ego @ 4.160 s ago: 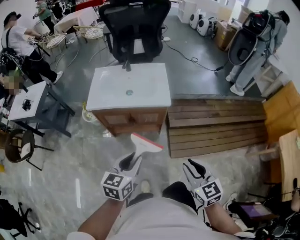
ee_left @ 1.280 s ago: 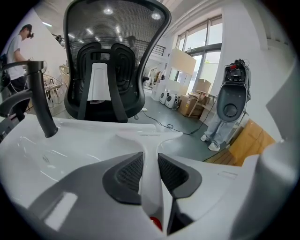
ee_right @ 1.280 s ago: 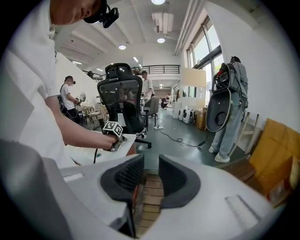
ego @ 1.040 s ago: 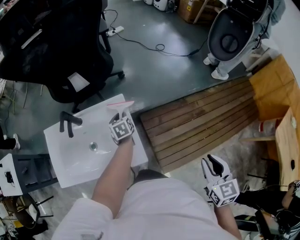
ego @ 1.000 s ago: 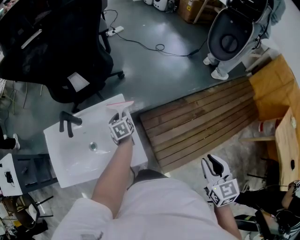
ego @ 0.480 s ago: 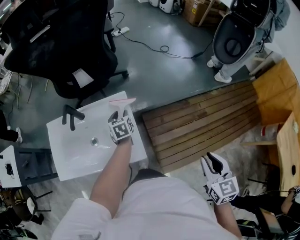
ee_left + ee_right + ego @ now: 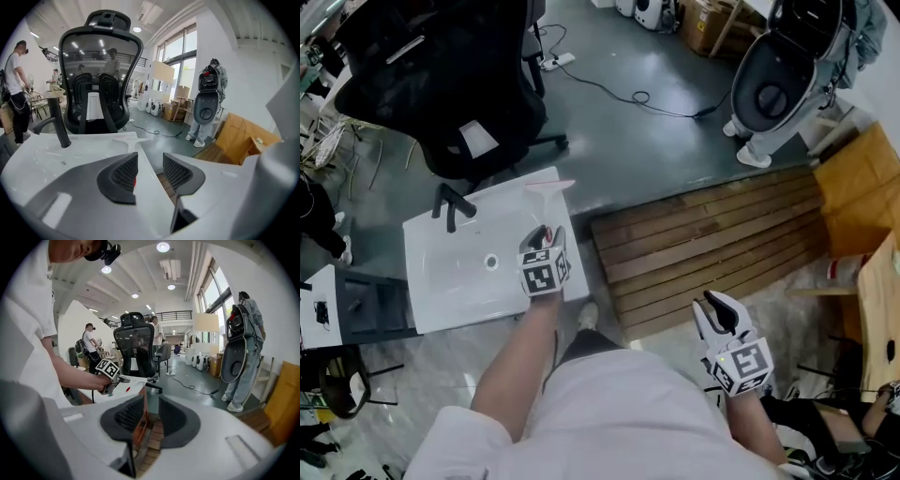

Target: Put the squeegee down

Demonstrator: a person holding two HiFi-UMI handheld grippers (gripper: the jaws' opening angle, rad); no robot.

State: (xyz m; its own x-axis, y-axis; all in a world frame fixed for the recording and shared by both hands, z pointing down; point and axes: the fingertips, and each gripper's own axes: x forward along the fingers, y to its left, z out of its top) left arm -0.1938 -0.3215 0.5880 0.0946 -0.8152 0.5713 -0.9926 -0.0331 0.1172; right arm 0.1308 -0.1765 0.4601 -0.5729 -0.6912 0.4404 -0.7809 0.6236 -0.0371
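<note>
Squeegee [image 7: 548, 187]: lying at the sink top's [image 7: 450, 281] far right edge; handle end hidden behind my left gripper [image 7: 546, 234].
Left gripper: jaws wide, closing slightly, nothing pinched.
Right gripper [image 7: 718, 307]: jaws apart, empty.

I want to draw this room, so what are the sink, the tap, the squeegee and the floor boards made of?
Sink: glossy white, probably ceramic, because light streaks shine on it.
Tap: dull black, likely coated metal.
Squeegee: white and smooth, looks like plastic. Its pinkish blade may be rubber.
Boards: bare brown wood, with grain and gaps between the planks.
</note>
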